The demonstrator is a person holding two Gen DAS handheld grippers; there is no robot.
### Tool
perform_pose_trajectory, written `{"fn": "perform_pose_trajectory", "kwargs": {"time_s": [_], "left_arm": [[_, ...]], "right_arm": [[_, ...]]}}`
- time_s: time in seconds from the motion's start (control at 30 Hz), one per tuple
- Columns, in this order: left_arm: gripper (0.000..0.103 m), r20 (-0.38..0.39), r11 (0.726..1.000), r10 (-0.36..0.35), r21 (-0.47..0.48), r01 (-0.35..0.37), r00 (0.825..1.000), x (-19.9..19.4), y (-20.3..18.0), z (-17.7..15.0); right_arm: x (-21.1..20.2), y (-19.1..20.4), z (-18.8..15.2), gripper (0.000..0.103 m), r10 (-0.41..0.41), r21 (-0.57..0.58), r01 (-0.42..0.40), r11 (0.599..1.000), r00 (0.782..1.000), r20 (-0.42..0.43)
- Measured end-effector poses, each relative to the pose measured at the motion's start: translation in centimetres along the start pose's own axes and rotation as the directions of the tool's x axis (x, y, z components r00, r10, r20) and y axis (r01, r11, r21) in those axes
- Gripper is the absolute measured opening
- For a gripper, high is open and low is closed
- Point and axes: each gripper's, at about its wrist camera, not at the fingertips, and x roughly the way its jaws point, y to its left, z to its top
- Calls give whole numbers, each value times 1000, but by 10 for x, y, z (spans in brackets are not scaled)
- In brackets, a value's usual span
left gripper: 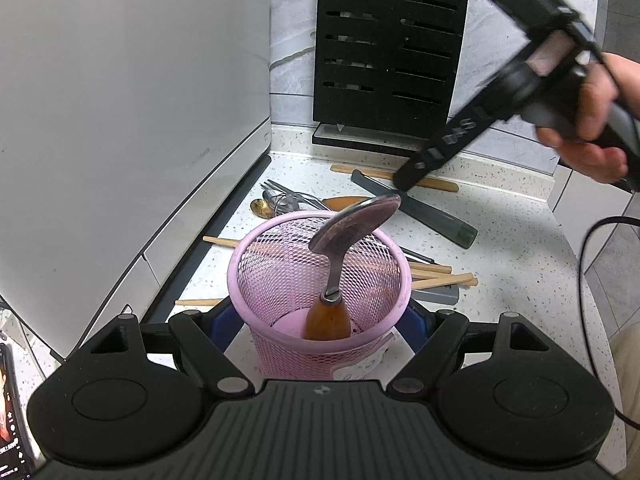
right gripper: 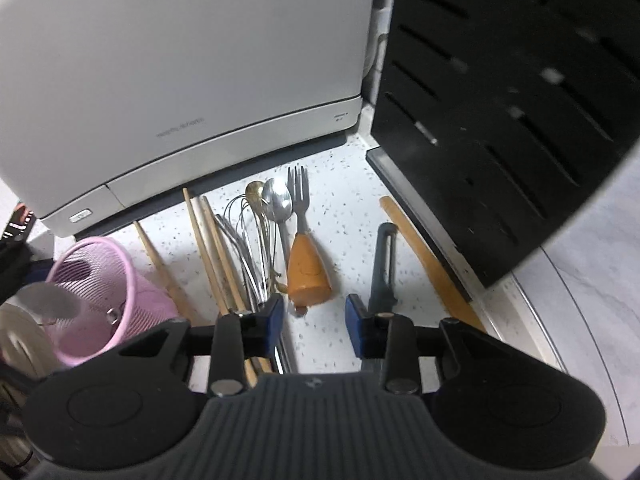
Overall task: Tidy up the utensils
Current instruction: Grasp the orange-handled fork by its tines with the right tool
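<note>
Speckled white bench point(right gripper: 344, 184), grey appliance point(right gripper: 180, 80) behind, black slotted rack point(right gripper: 500, 100) at right. Your left gripper point(left gripper: 320, 316) pinches pink mesh cup point(left gripper: 320, 280); spoon point(left gripper: 344, 236) already stands inside. Your right gripper point(right gripper: 314, 318) hangs spread, nothing between its jaws, over fork point(right gripper: 306, 248). Step in hand: fetching next utensil. Next move likely calls for lowering, straddling orange handle, closing. Whisk point(right gripper: 248, 240) and chopsticks point(right gripper: 216, 248) lie just beside.

Pink wire-mesh basket point(left gripper: 280, 280), shiny metal spoon point(left gripper: 352, 224), wooden chopsticks point(right gripper: 216, 248), apparently speckled stone countertop point(right gripper: 340, 184).
</note>
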Motion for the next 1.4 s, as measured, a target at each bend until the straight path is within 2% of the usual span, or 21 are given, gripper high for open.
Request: {"fn": "perform_pose_trajectory", "kwargs": {"time_s": [0.33,0.43,0.77,0.8,1.07,1.4], "left_arm": [[92,-6,1000,7,-4,-7,1000,2,-1,1],[92,-9,1000,7,-4,-7,1000,2,-1,1],[91,-16,1000,5,-2,-5,1000,3,-1,5],[91,-16,1000,5,-2,-5,1000,4,-1,5],[91,-19,1000,3,0,-3,1000,4,-1,6],[91,-18,1000,3,-2,-3,1000,4,1,6]], "right_arm": [[48,14,40,25,7,-52,-10,999,997,-72],[61,18,49,20,1,-65,-7,998,996,-87],[93,22,67,15,-13,-58,5,998,991,-133],[96,22,68,15,-25,-58,16,998,987,-158],[106,19,68,10,-30,-48,22,999,982,-188],[92,8,50,8,-29,-25,25,999,986,-161]]}}
